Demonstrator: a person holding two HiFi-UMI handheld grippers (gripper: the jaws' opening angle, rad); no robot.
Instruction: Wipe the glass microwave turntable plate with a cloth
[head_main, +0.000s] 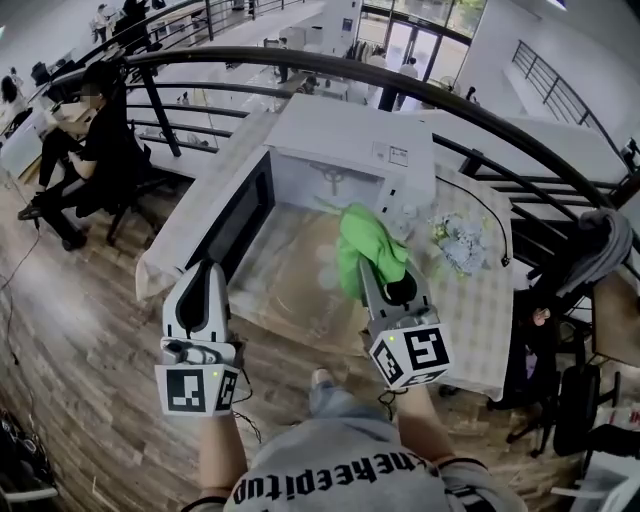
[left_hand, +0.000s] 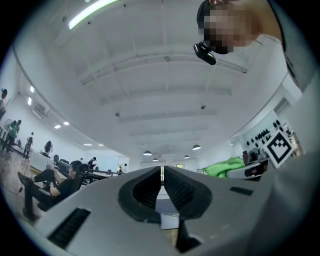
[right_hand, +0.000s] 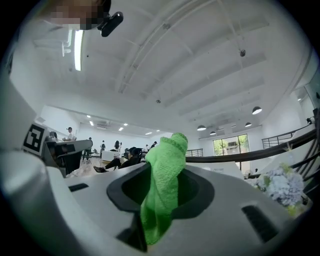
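Between fingers of right gripper (right_hand: 161, 172): green cloth (right_hand: 167, 152), pinched firm. Left gripper (left_hand: 161, 174): fingers pressed together, empty. Glass plate (head_main: 325, 268): faint, prob. on table (head_main: 480, 300) beyond fingertips, fronting open microwave (head_main: 350, 140). Step: pre-wipe. Next: lower cloth onto glass.

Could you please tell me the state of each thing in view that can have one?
microwave door: swung open.
left tongs: shut, nothing between them.
green cloth: bunched, pinched at its middle, one end sticking out past the tips.
right tongs: shut on the green cloth.
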